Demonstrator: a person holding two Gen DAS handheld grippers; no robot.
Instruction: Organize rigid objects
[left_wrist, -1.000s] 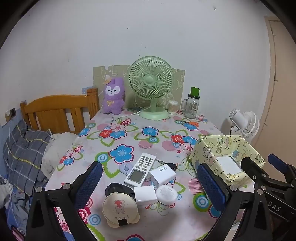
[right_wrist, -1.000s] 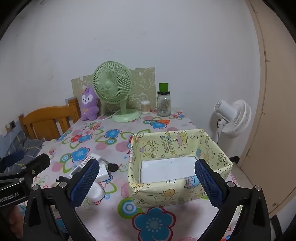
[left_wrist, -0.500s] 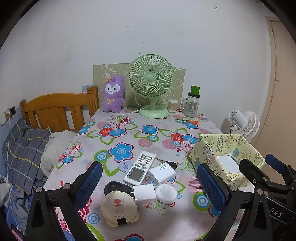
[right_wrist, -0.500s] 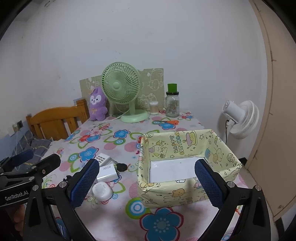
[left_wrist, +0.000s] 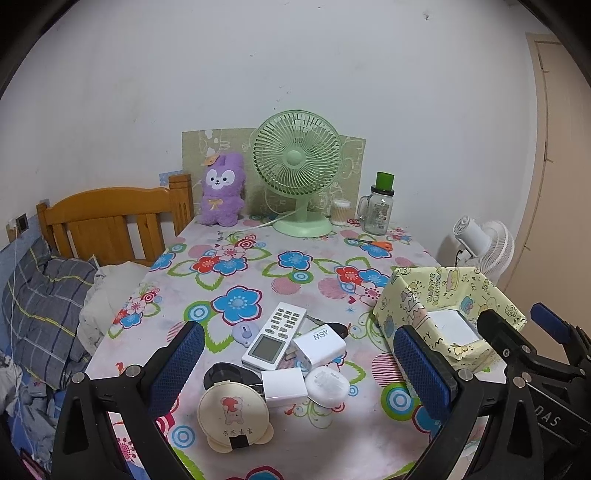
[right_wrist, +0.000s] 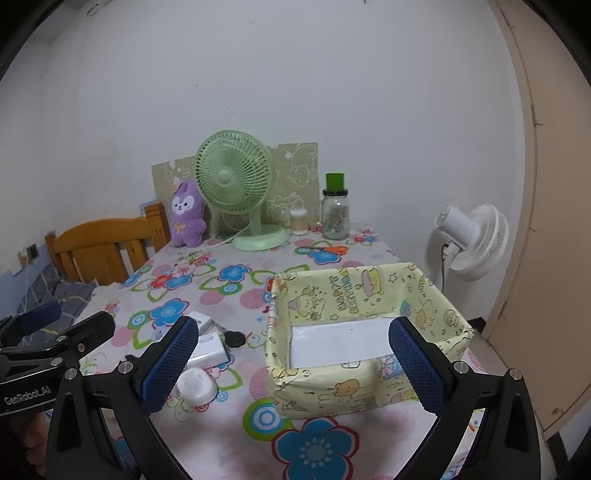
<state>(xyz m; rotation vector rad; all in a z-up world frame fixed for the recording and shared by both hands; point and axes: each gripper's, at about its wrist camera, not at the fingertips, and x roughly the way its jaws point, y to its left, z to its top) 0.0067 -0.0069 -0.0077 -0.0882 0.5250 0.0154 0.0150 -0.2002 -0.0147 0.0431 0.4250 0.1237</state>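
Note:
A cluster of small items lies on the flowered tablecloth: a white remote (left_wrist: 274, 335), a white 45W charger (left_wrist: 320, 341), a smaller white cube (left_wrist: 283, 387), a white earbud case (left_wrist: 327, 384), a round cream mirror case (left_wrist: 232, 417) and a black key fob (left_wrist: 339, 328). My left gripper (left_wrist: 299, 373) hovers open above and in front of this cluster, holding nothing. The yellow cartoon-print box (right_wrist: 365, 295) stands to the right, its white floor bare. Open and holding nothing, my right gripper (right_wrist: 295, 362) sits in front of the box. The earbud case (right_wrist: 196, 386) and charger (right_wrist: 209, 349) show beside its left finger.
At the table's back stand a green desk fan (left_wrist: 297, 166), a purple plush (left_wrist: 221, 192), a glass jar with green lid (left_wrist: 379, 210) and a small cotton-swab pot (left_wrist: 340, 212). Orange scissors (left_wrist: 376, 244) lie near them. A wooden bed headboard (left_wrist: 110, 218) is left; a white floor fan (left_wrist: 484, 247) right.
Both grippers have drawn back and risen slightly, so the table looks farther off; the right view has swung rightward toward the box. The objects have not moved and both grippers stayed open.

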